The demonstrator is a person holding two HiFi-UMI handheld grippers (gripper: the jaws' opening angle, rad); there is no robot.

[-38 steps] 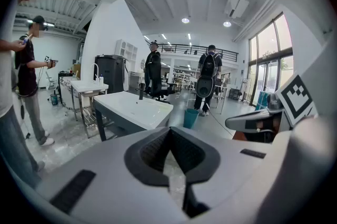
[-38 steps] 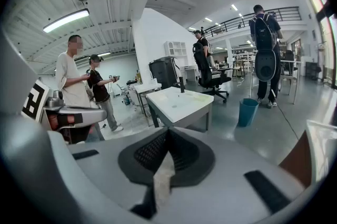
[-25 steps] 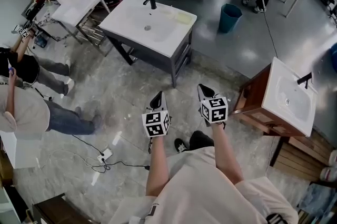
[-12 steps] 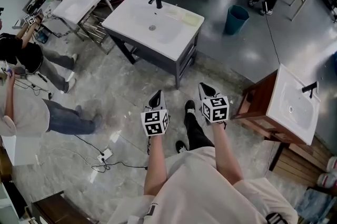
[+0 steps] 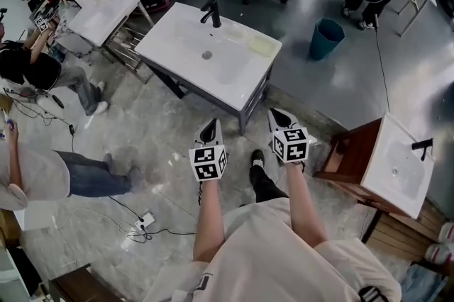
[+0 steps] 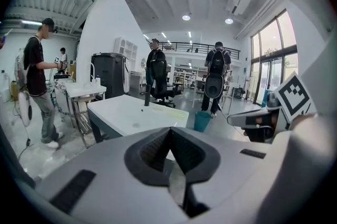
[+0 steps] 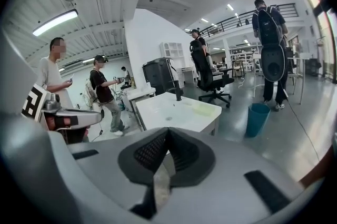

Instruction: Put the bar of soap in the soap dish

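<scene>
Pale yellow-green slab (image 5: 261, 45) lies flat on the white vanity top (image 5: 167, 45), by the top's right edge, just right of the basin (image 5: 216, 63). It's too small to tell whether it's the bar of soap, the soap dish, or one in the other; surface looks smooth, corners soft. In the right gripper view it reads as a low, pale green block.

Basin is shallow & oval w/ a drain at its middle; black tap (image 5: 211, 12) stands at the back edge. Teal bin (image 5: 326, 38) stands on the floor well right of the vanity, contents can't be made out. A 2nd white sink (image 5: 397, 169) sits on a wooden cabinet at far right, also w/ a black tap.

Left gripper (image 5: 210, 129) & right gripper (image 5: 278, 116) are side by side over the floor, short of the vanity's near corner, well apart from the slab. Each has its jaws pressed together w/ nothing between them
</scene>
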